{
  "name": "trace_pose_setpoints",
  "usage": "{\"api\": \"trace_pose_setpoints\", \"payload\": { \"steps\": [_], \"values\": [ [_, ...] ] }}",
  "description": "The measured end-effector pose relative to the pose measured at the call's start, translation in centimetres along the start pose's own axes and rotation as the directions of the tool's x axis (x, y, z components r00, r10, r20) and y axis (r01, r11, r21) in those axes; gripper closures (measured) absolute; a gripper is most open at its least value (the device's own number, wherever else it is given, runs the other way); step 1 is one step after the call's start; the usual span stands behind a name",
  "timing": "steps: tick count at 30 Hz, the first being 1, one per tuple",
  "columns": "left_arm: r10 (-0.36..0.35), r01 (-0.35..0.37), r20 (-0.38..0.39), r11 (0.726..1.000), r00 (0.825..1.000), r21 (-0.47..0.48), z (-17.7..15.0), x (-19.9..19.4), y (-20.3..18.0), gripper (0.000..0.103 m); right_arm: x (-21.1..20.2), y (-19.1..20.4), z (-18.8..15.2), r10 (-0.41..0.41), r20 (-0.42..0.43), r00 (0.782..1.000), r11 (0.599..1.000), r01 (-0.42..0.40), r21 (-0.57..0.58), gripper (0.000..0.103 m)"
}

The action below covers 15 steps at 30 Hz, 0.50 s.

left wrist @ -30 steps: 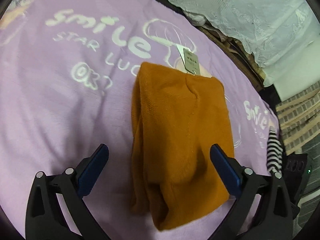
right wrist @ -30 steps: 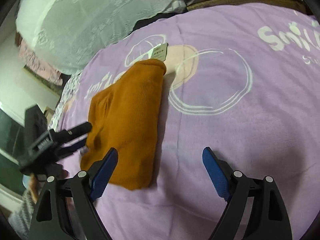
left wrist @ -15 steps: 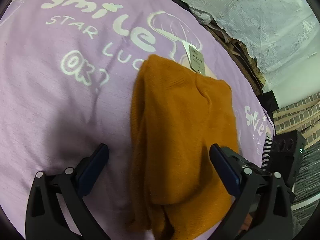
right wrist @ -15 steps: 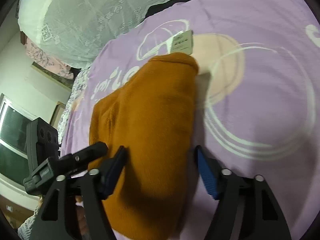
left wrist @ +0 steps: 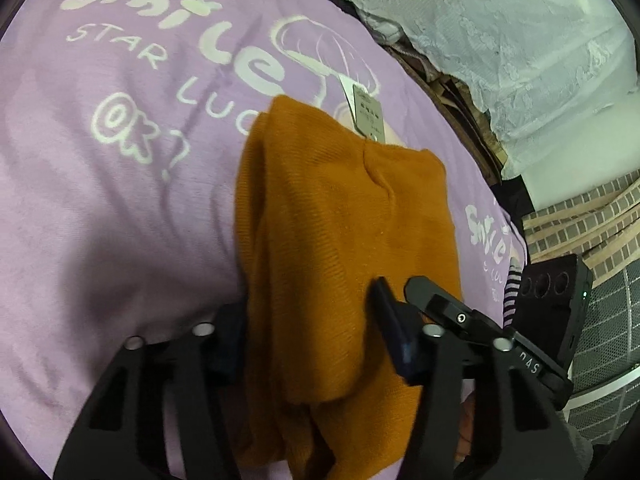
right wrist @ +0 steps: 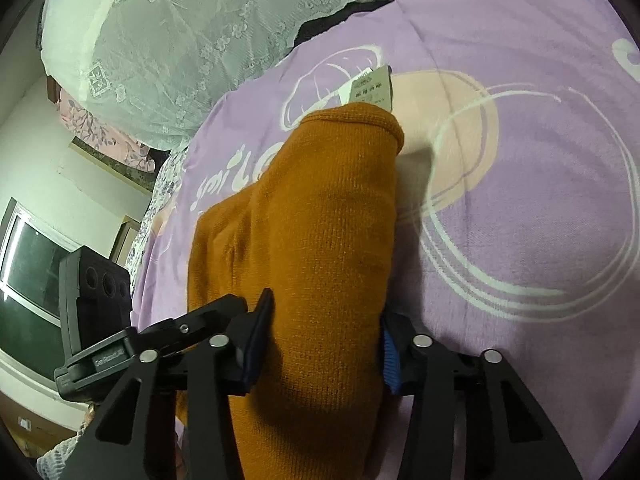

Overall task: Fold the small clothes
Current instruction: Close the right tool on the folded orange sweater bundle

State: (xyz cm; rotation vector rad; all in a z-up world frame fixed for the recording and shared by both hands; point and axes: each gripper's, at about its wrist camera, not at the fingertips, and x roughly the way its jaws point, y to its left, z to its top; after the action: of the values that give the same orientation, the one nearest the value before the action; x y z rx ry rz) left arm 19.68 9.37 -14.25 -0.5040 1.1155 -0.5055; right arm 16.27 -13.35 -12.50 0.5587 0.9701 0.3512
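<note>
An orange knit garment [left wrist: 340, 220] lies folded lengthwise on a purple printed blanket [left wrist: 120, 200], a paper tag [left wrist: 368, 114] at its far end. My left gripper [left wrist: 312, 334] straddles the near end, jaws closing, and the pads press the bunched knit between them. In the right wrist view the same garment [right wrist: 328, 220] with its tag [right wrist: 370, 88] fills the middle. My right gripper [right wrist: 324, 340] is closing on the near end too, with the cloth squeezed between its blue pads. Each gripper shows at the edge of the other's view, side by side on the garment.
White lace fabric [left wrist: 500, 40] is heaped along the blanket's far edge, also in the right wrist view [right wrist: 180, 40]. A striped cloth [left wrist: 512, 292] lies at the blanket's right edge by brick-patterned material [left wrist: 580, 216]. A window [right wrist: 28, 264] is at far left.
Both grippers' jaws have narrowed from wide apart onto the orange garment. The right gripper moved left from the bare blanket to over the garment's near end.
</note>
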Motion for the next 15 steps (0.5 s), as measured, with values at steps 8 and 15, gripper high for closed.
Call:
{"api": "trace_pose_setpoints", "payload": {
  "steps": [8, 15],
  "values": [
    [0.008, -0.009, 0.009, 0.998, 1.000, 0.064, -1.2, -1.6, -2.9, 0.063, -3.0, 0.5, -0.8, 0.000, 0.025, 1.000, 1.000, 0.000, -0.006, 0.060],
    [0.019, -0.015, -0.034, 0.993, 0.999, 0.117, -4.0, -0.9, -5.5, 0.063, -6.4, -1.7, -2.9, -0.008, 0.038, 0.999, 0.999, 0.007, 0.032, 0.060]
  ]
}}
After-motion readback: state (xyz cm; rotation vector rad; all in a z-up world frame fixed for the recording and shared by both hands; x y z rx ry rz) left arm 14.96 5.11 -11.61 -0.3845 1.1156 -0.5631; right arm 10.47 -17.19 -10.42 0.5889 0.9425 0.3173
